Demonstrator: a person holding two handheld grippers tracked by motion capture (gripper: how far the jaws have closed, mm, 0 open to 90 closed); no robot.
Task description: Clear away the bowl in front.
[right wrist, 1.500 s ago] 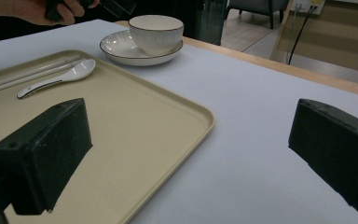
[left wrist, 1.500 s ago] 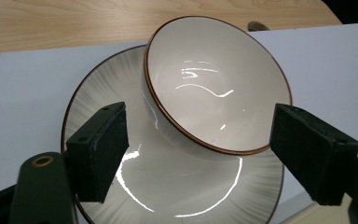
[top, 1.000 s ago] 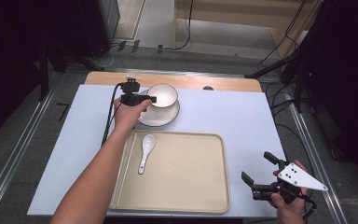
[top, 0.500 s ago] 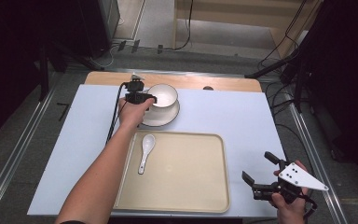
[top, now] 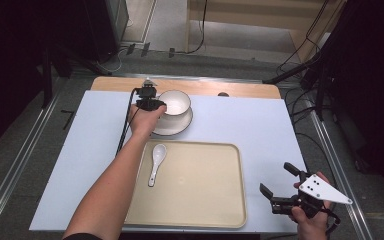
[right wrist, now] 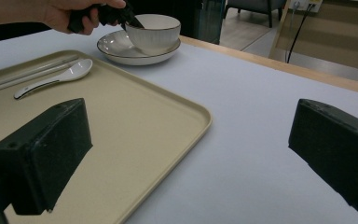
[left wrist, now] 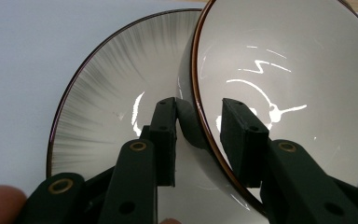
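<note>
On the white table (top: pixel 240 125), nearest the person: a beige tray (top: pixel 200 195), a white spoon (top: pixel 156 161) lying at its left edge. Beyond the tray, a plate (top: pixel 180 125) with a white bowl (top: pixel 176 102) on it. Left gripper (left wrist: pixel 198 135) straddles the bowl's rim, one jaw outside, one inside, a gap showing inside. Right gripper (top: pixel 280 186) held off the tray's right corner, jaws spread wide, nothing between
</note>
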